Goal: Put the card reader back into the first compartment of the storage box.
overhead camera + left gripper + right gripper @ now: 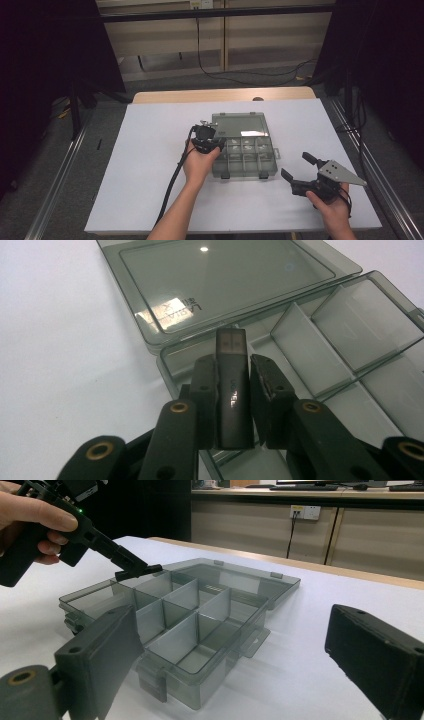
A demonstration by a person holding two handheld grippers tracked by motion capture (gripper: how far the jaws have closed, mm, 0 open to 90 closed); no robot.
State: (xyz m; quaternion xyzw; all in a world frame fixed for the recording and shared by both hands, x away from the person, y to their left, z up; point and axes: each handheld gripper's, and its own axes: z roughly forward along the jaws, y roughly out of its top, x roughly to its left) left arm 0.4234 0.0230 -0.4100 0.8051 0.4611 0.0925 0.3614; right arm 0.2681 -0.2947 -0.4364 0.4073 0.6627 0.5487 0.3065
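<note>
Gripping the USB stick point(233, 390) in my left gripper point(232, 365) above the organizer box point(250, 155), I held my right gripper point(296, 167) wide open, empty.

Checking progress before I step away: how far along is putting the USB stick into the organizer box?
Done: the box lies open, lid flat behind it. In hand: the left claw grips the USB stick above a compartment at the box's edge. Left: lowering and releasing it. The compartments look empty; the right claw waits open beside the box.
</note>
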